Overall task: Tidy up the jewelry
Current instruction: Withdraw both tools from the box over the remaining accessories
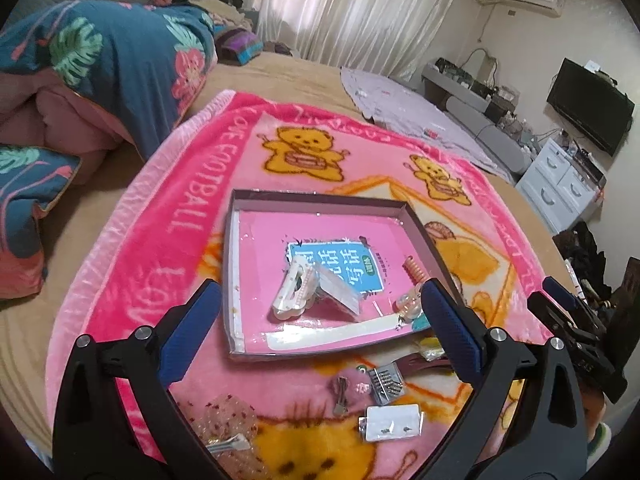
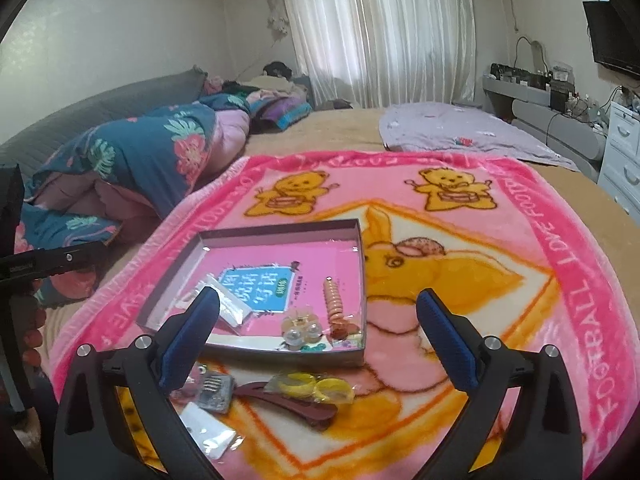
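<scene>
A shallow box (image 1: 424, 240) with a pink floor lies on the pink blanket. Inside it are a white pearl hair clip (image 1: 294, 288), a white packet (image 1: 338, 292), an orange coil tie (image 2: 334, 304) and a clear flower clip (image 2: 300, 330). In front of the box lie a dark red hair clip (image 2: 288, 400), a packet of yellow rings (image 2: 312, 388), a silver comb clip (image 1: 386, 384) and a white earring card (image 1: 394, 422). My left gripper (image 1: 320, 286) hovers open above the box's near side, holding nothing. My right gripper (image 2: 318, 294) is open and empty too, above the box's near right corner.
The pink teddy-bear blanket (image 2: 520, 280) covers a wide bed. A bubble-wrap bag (image 1: 228, 424) lies near the front left. A folded floral quilt (image 1: 100, 72) is piled at the left, a lilac sheet (image 2: 460, 132) at the far right. White drawers (image 1: 560, 188) stand beyond the bed.
</scene>
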`<state>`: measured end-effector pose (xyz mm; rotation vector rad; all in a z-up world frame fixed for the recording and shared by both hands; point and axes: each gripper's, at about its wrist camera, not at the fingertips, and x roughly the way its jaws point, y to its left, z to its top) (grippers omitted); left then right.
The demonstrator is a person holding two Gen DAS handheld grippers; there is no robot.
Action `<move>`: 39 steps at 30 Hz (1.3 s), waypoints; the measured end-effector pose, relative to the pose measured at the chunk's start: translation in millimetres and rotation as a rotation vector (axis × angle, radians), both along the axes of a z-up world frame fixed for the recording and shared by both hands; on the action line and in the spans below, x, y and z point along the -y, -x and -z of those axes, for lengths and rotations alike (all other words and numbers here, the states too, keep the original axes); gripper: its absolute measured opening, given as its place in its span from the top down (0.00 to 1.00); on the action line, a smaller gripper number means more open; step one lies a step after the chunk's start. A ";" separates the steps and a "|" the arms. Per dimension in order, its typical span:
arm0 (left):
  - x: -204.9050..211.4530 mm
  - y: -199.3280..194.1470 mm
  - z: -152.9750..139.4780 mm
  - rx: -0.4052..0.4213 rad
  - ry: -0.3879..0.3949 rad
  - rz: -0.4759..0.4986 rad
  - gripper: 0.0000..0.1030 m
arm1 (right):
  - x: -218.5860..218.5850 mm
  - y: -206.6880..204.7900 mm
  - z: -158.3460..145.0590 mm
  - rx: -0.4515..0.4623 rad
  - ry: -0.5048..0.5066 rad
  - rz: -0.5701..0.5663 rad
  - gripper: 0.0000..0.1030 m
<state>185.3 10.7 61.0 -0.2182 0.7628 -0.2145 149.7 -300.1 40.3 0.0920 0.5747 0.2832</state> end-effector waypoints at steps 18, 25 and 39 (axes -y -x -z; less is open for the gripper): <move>-5.8 69.5 -33.7 0.118 0.004 -0.005 0.09 | -12.0 63.6 -37.3 0.081 0.011 -0.037 0.05; -10.9 92.3 -29.5 0.114 -0.020 -0.020 0.09 | -20.4 79.2 -37.4 0.080 0.025 -0.059 0.05; -29.5 122.6 10.7 0.014 -0.062 -0.064 0.09 | -42.7 96.9 -28.9 0.045 0.033 -0.144 0.04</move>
